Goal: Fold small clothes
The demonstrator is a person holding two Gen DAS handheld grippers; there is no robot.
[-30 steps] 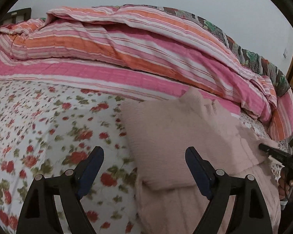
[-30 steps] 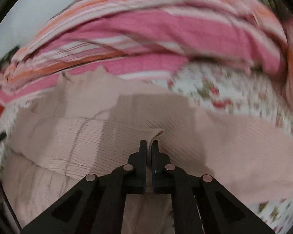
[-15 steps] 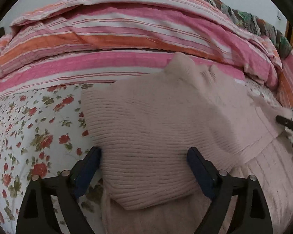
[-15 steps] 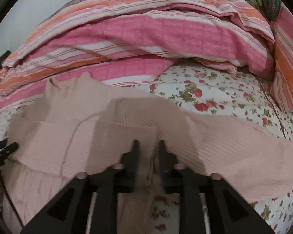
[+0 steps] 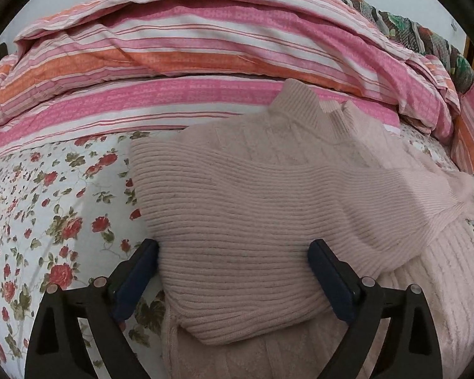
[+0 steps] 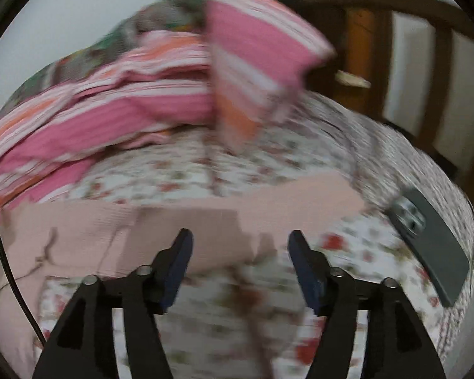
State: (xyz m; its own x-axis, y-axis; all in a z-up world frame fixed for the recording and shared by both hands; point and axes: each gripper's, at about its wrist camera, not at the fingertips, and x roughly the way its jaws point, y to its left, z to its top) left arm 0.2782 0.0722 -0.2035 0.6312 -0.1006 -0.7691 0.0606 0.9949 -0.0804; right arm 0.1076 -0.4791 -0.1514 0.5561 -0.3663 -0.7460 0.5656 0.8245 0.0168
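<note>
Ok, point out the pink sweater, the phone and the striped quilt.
pink sweater [image 5: 252,214]: left wrist view, ribbed folded-over part.
phone [image 6: 433,243]: right wrist view, dark back.
striped quilt [image 5: 205,47]: left wrist view, pink stripe.

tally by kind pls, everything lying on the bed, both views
Sweater: 1
Striped quilt: 1
Patterned blanket: 1
Phone: 1
Total: 4

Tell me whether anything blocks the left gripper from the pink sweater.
Nothing visible does. The left gripper is open, its fingers either side of the pink sweater's folded-over sleeve, on the floral bedsheet.
</note>
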